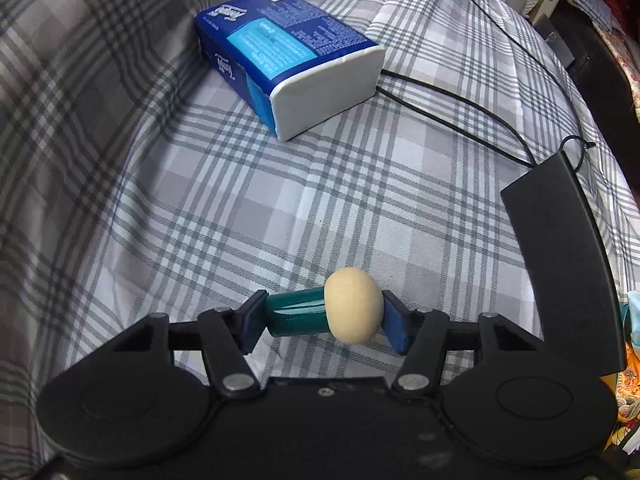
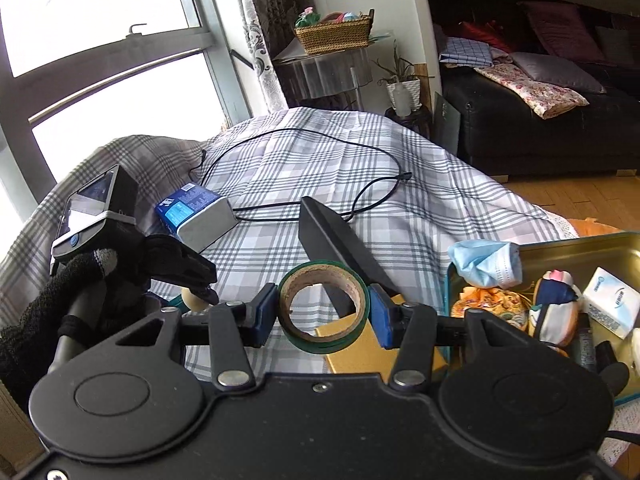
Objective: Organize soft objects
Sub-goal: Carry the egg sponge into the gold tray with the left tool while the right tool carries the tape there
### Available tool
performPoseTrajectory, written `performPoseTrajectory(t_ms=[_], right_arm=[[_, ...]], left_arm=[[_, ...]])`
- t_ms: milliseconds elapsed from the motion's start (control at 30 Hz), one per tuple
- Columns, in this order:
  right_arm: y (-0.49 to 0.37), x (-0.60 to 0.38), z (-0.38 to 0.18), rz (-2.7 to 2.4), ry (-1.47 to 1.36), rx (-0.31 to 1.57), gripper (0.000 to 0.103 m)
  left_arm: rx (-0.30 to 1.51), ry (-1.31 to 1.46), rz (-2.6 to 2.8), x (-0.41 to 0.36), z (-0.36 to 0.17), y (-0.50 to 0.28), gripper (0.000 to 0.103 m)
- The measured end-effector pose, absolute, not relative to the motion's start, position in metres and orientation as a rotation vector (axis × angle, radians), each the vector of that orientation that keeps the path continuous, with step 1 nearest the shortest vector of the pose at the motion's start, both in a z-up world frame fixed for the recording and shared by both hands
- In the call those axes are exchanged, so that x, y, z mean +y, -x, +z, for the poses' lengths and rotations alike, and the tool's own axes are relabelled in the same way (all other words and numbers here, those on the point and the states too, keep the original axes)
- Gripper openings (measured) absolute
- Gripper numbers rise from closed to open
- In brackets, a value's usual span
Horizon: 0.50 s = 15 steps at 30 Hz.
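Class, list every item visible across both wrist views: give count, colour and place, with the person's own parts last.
tissue pack: one, blue and white, on the plaid sheet
cable: one, black, looped on the sheet
peg: one, green with cream head, in the left gripper
tape roll: one, green, in the right gripper
tray: one, metallic, at right
face mask: one, light blue, on the tray edge
basket: one, wicker, on a far table
gloved hand: one, black, at left
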State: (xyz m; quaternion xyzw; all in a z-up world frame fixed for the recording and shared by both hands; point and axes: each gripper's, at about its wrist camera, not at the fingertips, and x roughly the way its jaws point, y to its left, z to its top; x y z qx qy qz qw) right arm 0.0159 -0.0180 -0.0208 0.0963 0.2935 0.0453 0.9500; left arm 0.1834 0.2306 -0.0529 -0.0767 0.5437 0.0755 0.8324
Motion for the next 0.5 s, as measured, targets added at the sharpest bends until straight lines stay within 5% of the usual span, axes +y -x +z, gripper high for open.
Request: performPoseTrajectory(t_ms=[500], right_arm=[[0.032, -0.147, -0.017, -0.224, -0.380, 0.534, 0.049]], left_arm=[[0.967, -0.056, -0.158, 0.093, 0.017, -0.106, 0.056]])
